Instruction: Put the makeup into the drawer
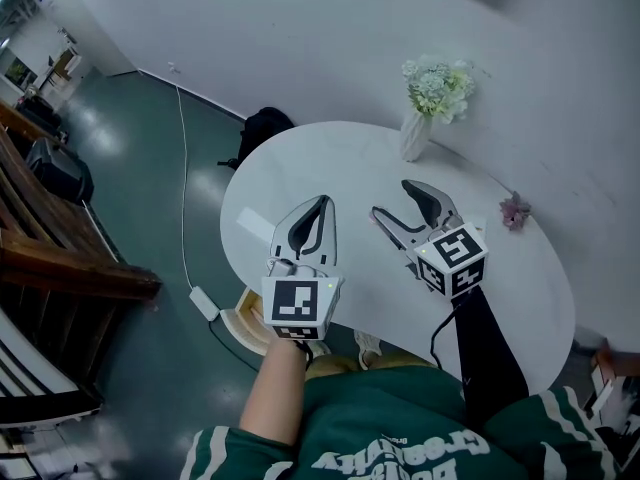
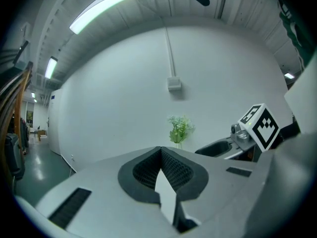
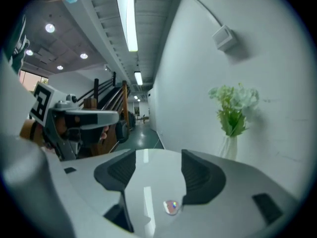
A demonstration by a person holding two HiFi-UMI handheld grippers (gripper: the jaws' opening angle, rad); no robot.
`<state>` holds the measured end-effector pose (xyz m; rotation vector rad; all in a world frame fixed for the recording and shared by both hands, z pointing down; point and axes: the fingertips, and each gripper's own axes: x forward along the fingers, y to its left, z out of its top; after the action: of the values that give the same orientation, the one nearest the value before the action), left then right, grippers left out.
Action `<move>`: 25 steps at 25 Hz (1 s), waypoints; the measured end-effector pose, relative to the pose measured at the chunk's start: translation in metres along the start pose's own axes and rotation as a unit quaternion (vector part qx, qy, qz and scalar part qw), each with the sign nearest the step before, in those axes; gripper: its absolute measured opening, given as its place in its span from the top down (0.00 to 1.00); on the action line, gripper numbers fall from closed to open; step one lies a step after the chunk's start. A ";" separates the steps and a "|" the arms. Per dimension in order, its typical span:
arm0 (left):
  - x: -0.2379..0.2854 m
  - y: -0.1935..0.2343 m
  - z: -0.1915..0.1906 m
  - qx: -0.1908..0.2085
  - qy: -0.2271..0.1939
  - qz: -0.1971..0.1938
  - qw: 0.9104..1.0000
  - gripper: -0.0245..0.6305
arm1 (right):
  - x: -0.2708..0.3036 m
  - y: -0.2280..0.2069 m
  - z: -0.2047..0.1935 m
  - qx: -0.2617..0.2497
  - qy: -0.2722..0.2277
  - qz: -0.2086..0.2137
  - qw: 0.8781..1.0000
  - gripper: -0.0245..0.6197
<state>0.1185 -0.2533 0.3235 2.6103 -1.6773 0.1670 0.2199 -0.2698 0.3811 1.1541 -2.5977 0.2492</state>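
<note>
Your right tool [image 1: 390,196] stands partly open and empty, and your left tool [image 1: 322,204] is closed on nothing. A small shiny disc [image 3: 171,207] lies on the worktop [image 1: 330,158] just ahead, between the right jaws. It may be the makeup, though I cannot tell. No drawer shows.

I see a white oval table [image 1: 330,158] with a white vase of pale flowers [image 1: 418,133] standing at its far edge. A small pink blossom [image 1: 515,210] lies near its right edge, and a tiny iridescent disc [image 3: 171,207] rests on the glossy top.
</note>
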 end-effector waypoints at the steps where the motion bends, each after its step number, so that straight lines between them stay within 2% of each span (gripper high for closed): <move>1: 0.002 0.000 -0.004 0.000 0.003 0.000 1.000 0.96 | 0.006 0.000 -0.013 -0.004 0.019 0.009 1.000 0.50; 9: 0.014 0.007 -0.039 -0.002 0.039 0.006 0.999 0.96 | 0.056 -0.020 -0.102 -0.026 0.131 0.051 0.990 0.49; 16: 0.017 0.021 -0.064 -0.007 0.068 0.019 0.997 0.96 | 0.081 -0.027 -0.153 -0.015 0.197 0.079 0.977 0.43; 25: 0.010 0.030 -0.090 -0.009 0.095 0.023 0.995 0.96 | 0.098 -0.027 -0.202 -0.055 0.276 0.106 0.954 0.39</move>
<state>0.0895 -0.2672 0.4132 2.4551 -1.6674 0.3873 0.2159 -0.3015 0.6055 0.6433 -2.1937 0.4008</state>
